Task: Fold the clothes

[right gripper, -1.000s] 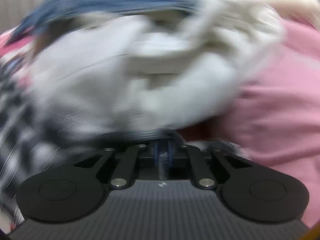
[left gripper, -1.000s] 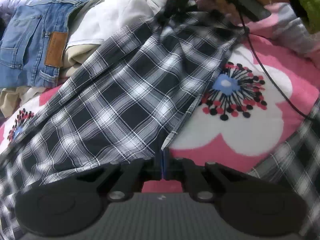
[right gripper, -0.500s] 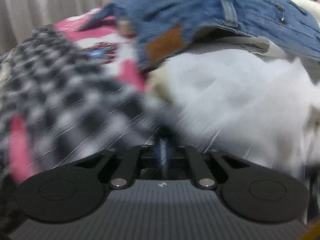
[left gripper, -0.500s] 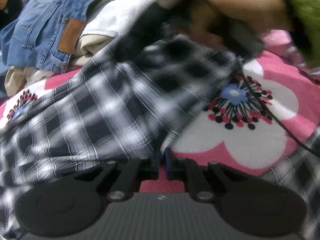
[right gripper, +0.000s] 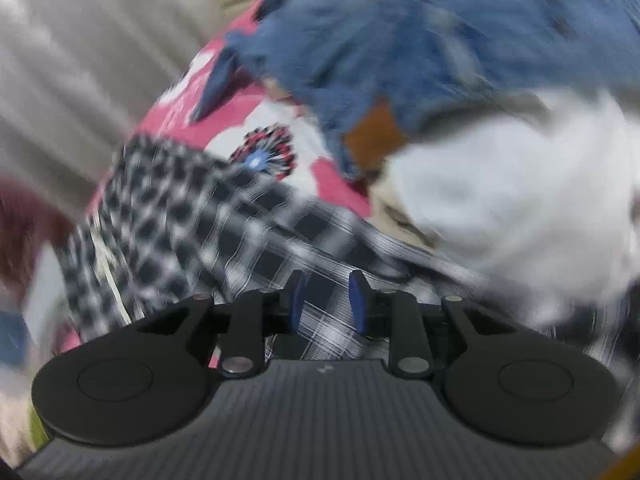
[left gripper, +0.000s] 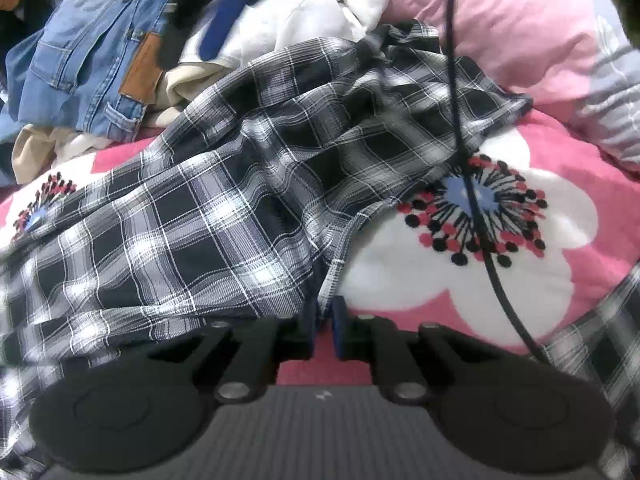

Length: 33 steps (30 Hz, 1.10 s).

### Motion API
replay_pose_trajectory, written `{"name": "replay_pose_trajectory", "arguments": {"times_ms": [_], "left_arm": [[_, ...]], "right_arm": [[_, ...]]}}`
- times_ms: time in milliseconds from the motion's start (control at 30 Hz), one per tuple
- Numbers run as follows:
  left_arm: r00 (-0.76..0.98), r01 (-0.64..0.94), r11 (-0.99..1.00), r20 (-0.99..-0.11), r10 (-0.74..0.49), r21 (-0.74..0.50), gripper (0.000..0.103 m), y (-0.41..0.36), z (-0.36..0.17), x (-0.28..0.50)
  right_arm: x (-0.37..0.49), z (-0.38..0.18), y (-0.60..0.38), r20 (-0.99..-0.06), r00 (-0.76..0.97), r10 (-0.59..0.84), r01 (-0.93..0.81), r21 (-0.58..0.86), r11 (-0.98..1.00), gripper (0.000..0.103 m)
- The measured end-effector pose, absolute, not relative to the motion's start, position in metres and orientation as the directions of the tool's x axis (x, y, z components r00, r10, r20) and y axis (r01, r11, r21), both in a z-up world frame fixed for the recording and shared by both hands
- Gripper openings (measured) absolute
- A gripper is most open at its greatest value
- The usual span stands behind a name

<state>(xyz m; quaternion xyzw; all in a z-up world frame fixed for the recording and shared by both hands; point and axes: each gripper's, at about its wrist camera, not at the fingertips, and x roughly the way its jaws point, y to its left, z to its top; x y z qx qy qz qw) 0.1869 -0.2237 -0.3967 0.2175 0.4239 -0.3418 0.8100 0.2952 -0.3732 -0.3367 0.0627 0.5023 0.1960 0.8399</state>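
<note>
The left view is sharp: a plaid shirt (left gripper: 248, 200) lies spread on the flowered blanket (left gripper: 460, 280), with jeans (left gripper: 80, 60) heaped behind and a black cable (left gripper: 472, 200) hanging across. The left tool (left gripper: 325, 322) points steeply down, jaws opening, the shirt's hem at their tips. The blurred right view alone shows a curtain (right gripper: 80, 60); the right tool (right gripper: 328, 300) opens above the shirt, holding nothing.

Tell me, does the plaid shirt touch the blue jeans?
Apart. Left wrist view shows cream cloth between the plaid shirt and the blue jeans.
</note>
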Motion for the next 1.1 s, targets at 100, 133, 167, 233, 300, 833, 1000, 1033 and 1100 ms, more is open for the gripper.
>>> {"name": "replay_pose_trajectory", "arguments": {"times_ms": [100,133,167,233,300,833,1000,1033,1100], "left_arm": [[0.416,0.725,0.686,-0.832,-0.368,0.059,0.036,-0.221,-0.391,0.186],[0.425,0.719,0.692,-0.826,-0.371,0.059,0.045,-0.218,-0.387,0.184],[0.434,0.714,0.698,-0.819,-0.376,0.059,0.047,-0.212,-0.384,0.184],[0.441,0.704,0.708,-0.814,-0.379,0.052,0.047,-0.199,-0.377,0.181],[0.443,0.689,0.724,-0.813,-0.378,0.039,0.048,-0.182,-0.372,0.179],[0.438,0.615,0.785,-0.858,-0.27,0.068,0.057,-0.079,-0.384,0.238],[0.414,0.594,0.805,-0.854,-0.314,-0.008,0.057,-0.055,-0.374,0.238],[0.415,0.577,0.816,-0.851,-0.32,-0.026,0.058,-0.045,-0.368,0.235],[0.412,0.527,0.847,-0.849,-0.331,-0.075,0.058,-0.022,-0.354,0.225]], "right_arm": [[0.276,-0.324,-0.368,-0.819,0.481,0.314,-0.287,0.192,0.939,0.027],[0.268,-0.323,-0.373,-0.818,0.492,0.299,-0.264,0.187,0.946,0.027],[0.26,-0.323,-0.379,-0.818,0.5,0.284,-0.237,0.186,0.954,0.027],[0.241,-0.324,-0.399,-0.816,0.519,0.256,-0.185,0.186,0.965,0.027],[0.217,-0.331,-0.408,-0.826,0.511,0.237,-0.165,0.177,0.97,0.027],[0.19,-0.409,-0.33,-0.871,0.485,0.079,-0.335,-0.101,0.937,0.024],[0.163,-0.424,-0.394,-0.928,0.37,-0.035,-0.064,-0.062,0.996,0.026],[0.152,-0.415,-0.399,-0.924,0.376,-0.073,-0.017,-0.086,0.996,0.026],[0.119,-0.392,-0.407,-0.912,0.407,-0.055,0.042,-0.041,0.998,0.026]]}}
